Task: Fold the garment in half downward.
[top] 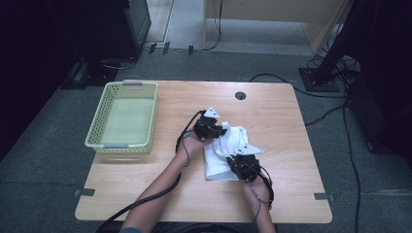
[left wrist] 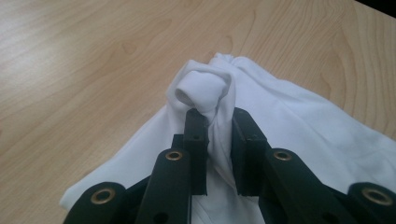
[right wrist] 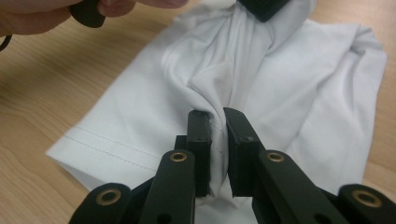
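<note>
High view: a person's two forearms are reaching in from the near edge of a wooden table [top: 145,194], each hand working a black gripper over a white garment [top: 218,160] that is lying crumpled right of the table's centre. The left gripper [top: 217,130] is sitting at the garment's far left corner, while the right gripper [top: 236,161] is sitting at its near right part, the two close together with bunched cloth running between them. A pale green perforated basket [top: 97,128] is standing on the far left part of the table, well apart from the garment.

Left gripper view: the jaws are pinching a gathered fold of the white garment [left wrist: 299,126], and a rolled knob of cloth is bulging out just past the jaw tips while the rest is spreading over the wood to the right.

Right gripper view: the jaws are squeezing a ridge of the white garment [right wrist: 140,116], whose stitched hem is lying flat at the left. Beyond it, a hand [right wrist: 32,18] is holding the other gripper, which is tugging the cloth into taut folds.
</note>
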The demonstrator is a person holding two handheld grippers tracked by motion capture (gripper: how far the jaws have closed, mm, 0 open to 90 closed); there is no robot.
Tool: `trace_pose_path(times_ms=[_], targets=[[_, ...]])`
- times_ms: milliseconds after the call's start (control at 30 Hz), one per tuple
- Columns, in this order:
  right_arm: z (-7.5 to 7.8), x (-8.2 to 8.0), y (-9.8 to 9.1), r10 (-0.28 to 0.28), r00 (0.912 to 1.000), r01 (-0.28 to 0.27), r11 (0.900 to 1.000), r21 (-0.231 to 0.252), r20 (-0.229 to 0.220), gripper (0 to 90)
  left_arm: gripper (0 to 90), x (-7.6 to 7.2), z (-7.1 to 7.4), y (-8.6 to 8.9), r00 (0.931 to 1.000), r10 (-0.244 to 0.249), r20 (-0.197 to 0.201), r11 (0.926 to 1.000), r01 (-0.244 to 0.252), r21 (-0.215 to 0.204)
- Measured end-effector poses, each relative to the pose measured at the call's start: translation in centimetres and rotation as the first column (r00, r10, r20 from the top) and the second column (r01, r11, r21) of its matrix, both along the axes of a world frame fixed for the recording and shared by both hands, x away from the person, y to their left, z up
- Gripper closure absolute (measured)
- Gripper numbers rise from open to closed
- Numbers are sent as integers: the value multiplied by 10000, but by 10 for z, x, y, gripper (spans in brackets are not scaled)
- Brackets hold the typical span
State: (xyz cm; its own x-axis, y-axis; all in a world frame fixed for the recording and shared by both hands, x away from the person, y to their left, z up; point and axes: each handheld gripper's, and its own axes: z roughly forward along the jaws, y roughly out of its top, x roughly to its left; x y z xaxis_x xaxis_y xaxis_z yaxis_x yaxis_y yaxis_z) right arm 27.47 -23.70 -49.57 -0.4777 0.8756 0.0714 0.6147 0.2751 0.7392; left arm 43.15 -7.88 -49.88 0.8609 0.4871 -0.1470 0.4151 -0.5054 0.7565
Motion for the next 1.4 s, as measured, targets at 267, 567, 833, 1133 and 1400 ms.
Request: trace_pose_path(times_ms=[267,567,833,1133,1400], targets=[[-19,4,-2,-109,9994,114,9998,156,-343,828,796,-1,-11,1,10000,-45,52,9997,43,252],[-20,3,8,275,9989,-262,9991,340,-391,825,793,-7,-9,22,10000,50,-60,9988,-47,496],[-20,1,19,644,9973,-632,9974,342,-350,818,790,-10,-6,35,9997,125,-231,9976,-109,688],[-19,-1,22,739,9969,-728,9966,379,-284,739,717,-10,-5,38,9995,294,-84,9974,-288,654],[-19,0,23,711,9974,-709,9969,356,-64,504,520,-9,0,46,9975,691,-161,9969,-684,399]])
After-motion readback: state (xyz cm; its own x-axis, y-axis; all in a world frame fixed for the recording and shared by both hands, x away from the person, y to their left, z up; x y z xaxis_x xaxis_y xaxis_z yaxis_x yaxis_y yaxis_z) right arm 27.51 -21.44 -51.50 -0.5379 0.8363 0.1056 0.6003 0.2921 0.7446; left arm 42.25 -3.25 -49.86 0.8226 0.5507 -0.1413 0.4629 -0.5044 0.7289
